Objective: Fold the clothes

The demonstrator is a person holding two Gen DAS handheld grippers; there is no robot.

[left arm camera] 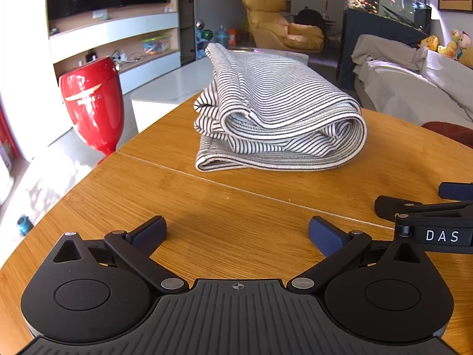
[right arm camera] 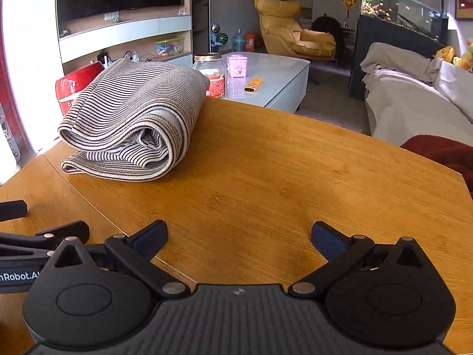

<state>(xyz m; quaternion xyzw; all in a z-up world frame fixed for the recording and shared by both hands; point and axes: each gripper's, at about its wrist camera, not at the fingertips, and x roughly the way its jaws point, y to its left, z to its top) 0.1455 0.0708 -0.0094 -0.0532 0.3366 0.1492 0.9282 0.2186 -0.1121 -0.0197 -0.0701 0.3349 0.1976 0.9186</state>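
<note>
Folded black-and-white striped cloth garment (left arm camera: 275, 112) lies on round wooden table (left arm camera: 207, 207). Left gripper (left arm camera: 236, 233) and right gripper (right arm camera: 239, 236), near the garment, both spread, empty.

Bare wooden surface (left arm camera: 236, 207) fills the lower middle of both views, offering open passage. The folded striped cloth (left arm camera: 275, 112) blocks centre frame in the left view and upper left in the right; a red vase (left arm camera: 93, 103) stands beyond the surface's left edge.
</note>
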